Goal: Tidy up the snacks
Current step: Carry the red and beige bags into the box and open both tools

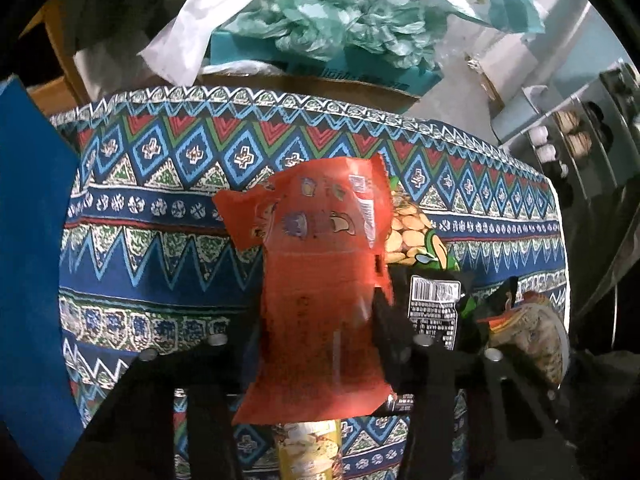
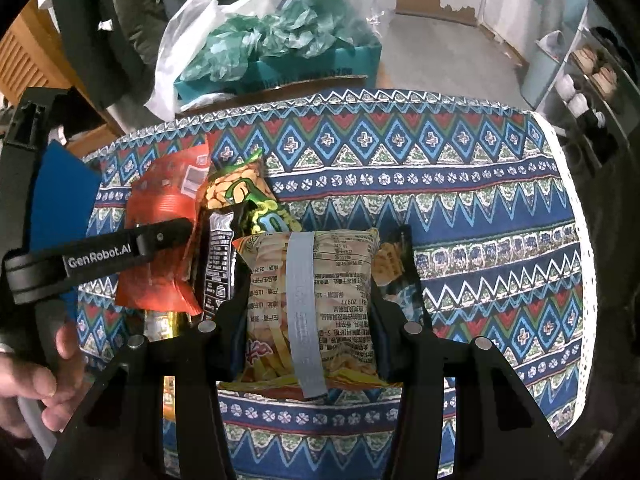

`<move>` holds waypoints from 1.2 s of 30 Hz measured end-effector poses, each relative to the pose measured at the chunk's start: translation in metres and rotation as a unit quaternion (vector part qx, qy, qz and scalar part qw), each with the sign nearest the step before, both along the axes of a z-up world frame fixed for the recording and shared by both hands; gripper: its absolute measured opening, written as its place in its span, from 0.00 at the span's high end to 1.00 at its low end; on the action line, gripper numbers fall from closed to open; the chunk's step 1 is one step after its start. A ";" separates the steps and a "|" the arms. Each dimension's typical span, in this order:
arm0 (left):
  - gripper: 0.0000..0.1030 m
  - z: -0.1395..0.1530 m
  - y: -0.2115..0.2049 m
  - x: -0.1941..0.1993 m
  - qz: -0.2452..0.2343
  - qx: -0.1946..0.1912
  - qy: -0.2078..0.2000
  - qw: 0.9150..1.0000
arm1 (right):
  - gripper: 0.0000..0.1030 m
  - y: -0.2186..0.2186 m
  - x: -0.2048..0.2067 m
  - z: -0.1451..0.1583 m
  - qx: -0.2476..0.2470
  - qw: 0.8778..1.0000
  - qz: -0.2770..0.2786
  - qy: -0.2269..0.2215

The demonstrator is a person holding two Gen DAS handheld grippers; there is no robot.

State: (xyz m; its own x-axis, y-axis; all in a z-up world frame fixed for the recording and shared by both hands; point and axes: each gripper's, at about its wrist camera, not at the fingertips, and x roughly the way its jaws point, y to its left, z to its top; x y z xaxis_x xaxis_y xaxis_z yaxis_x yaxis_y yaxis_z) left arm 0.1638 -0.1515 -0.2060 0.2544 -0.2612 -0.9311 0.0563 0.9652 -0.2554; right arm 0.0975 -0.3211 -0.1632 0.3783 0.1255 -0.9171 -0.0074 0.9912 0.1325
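Left wrist view: my left gripper (image 1: 316, 320) pinches the orange snack packet (image 1: 320, 280) between its jaws. Right gripper (image 2: 308, 320) clamps the yellow noodle-snack bag (image 2: 320, 304), beside the peanut packet (image 2: 240, 196).

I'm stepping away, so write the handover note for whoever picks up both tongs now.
Left tongs: shut on the orange-red snack packet, held over the patterned tablecloth.
Right tongs: shut on the yellow noodle-snack packet, its back seam facing the camera.
On the cloth between them: a green peanut packet and a black packet with a barcode, overlapping. A dark packet lies under the yellow one's right edge. A yellow tube sits below the left tongs.
Done: both packets gripped.
Left: place both held packets, then sort the loose ones; no container for them is visible.
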 end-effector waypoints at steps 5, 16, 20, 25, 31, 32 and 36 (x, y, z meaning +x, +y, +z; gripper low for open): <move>0.69 0.010 0.006 -0.004 -0.002 0.004 -0.014 1.000 | 0.54 0.004 -0.001 0.003 -0.001 1.000 0.005 -0.004; 0.73 0.029 0.027 -0.025 -0.001 0.010 -0.037 0.999 | 0.54 0.018 -0.004 0.015 -0.002 1.000 0.017 -0.017; 0.73 0.036 0.038 -0.035 0.005 0.010 -0.044 0.999 | 0.54 0.026 -0.006 0.021 -0.002 0.999 0.025 -0.023; 0.73 0.049 0.053 -0.050 0.008 0.015 -0.058 0.998 | 0.54 0.040 -0.008 0.031 -0.001 0.999 0.037 -0.033; 0.73 0.065 0.069 -0.066 0.011 0.023 -0.077 0.997 | 0.54 0.058 -0.011 0.045 0.000 0.998 0.051 -0.045; 0.73 0.067 0.072 -0.068 0.012 0.022 -0.079 0.997 | 0.54 0.062 -0.012 0.048 0.001 0.997 0.054 -0.048; 0.73 0.078 0.082 -0.075 0.017 0.022 -0.089 0.996 | 0.54 0.078 -0.016 0.057 0.001 0.996 0.067 -0.056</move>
